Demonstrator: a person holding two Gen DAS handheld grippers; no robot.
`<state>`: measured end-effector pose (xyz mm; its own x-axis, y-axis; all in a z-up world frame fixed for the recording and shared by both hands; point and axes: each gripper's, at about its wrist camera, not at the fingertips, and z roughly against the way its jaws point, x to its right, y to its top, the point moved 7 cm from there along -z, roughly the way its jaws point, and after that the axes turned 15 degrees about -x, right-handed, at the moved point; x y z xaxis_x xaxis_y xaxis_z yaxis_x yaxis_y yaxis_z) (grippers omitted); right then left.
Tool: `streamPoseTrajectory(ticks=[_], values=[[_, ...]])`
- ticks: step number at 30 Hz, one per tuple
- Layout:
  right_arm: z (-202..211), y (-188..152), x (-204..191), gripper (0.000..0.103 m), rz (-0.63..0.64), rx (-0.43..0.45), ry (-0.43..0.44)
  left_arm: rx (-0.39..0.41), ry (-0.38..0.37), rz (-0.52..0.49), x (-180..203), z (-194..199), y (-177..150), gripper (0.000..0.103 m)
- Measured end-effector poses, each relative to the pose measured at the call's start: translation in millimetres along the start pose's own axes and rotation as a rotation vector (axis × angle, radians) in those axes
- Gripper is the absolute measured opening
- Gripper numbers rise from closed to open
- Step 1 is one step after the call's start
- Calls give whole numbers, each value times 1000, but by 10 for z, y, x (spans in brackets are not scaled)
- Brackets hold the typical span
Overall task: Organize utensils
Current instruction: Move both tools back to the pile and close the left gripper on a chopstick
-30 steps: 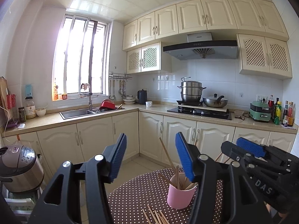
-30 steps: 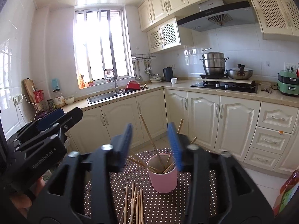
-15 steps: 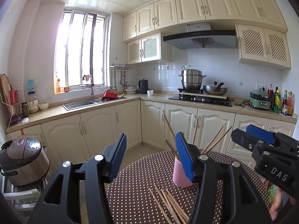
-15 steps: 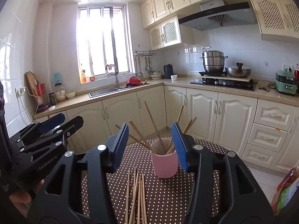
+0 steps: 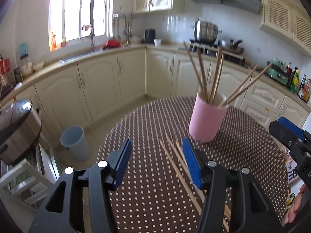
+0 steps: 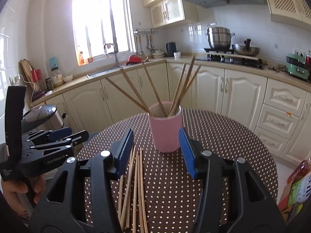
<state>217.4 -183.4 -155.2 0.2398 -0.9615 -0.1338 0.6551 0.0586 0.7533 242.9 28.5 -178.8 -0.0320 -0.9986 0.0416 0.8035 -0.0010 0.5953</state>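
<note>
now our left gripper (image 5: 156,161) and right gripper (image 6: 155,151) both hang with fingers apart, holding nothing, over loose chopsticks (image 6: 136,184) on the dotted table (image 6: 223,145); beyond stands the pink cup (image 6: 165,127) with more chopsticks upright.

A round brown polka-dot table (image 6: 223,136) carries a pink cup (image 6: 166,132) and loose chopsticks (image 6: 136,182).

Daylight poured through the kitchen window (image 6: 101,21), blowing out its panes and casting a pink haze on the wall beside it; the left wrist view was smeared by motion blur, the right stayed sharper, and fisheye distortion bent cabinets (image 6: 243,89) toward dark corners
</note>
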Motion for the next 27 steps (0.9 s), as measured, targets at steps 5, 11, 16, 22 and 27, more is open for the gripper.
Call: streamPoseTrajectory(ticks=[5, 11, 16, 22, 27], values=[[-305, -221, 41, 48, -10, -80, 3, -121, -20, 13, 27, -400, -144, 54], [-579, -373, 120, 48, -31, -147, 16, -244, -19, 2, 104, -836, -232, 54], [-720, -449, 202, 48, -48, -182, 27, -296, 12, -13, 190, -1110, -241, 54], [-824, -481, 250, 49, -63, -204, 38, -326, 30, -20, 253, -1299, -176, 54], [-893, -471, 271, 49, -57, -224, 48, -328, 48, -31, 273, -1388, -82, 54]])
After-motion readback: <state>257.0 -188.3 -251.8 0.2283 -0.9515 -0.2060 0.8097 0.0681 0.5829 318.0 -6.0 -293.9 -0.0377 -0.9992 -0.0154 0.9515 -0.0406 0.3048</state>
